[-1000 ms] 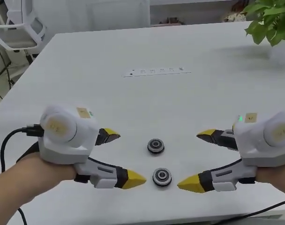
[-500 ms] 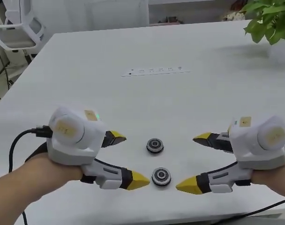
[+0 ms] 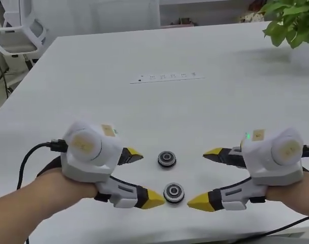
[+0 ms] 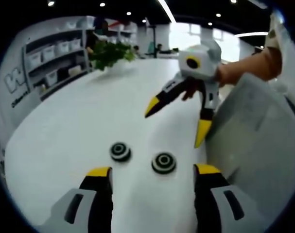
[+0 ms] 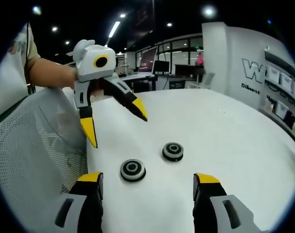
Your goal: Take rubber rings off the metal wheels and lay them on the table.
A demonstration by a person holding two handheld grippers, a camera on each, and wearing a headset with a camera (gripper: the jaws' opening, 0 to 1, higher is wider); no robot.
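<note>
Two small metal wheels with black rubber rings lie flat on the white table: the near wheel and the far wheel. My left gripper stands open just left of them, yellow tips pointing right. My right gripper stands open just right of them, tips pointing left. Both wheels lie between the two grippers, touched by neither. Nothing is held.
A power strip is set into the table farther back. A potted plant stands at the far right corner. A white chair is beyond the far left edge. The table's front edge runs close under both grippers.
Both grippers have moved inward toward the wheels, the left to the right and the right to the left. The wheels have not moved.
</note>
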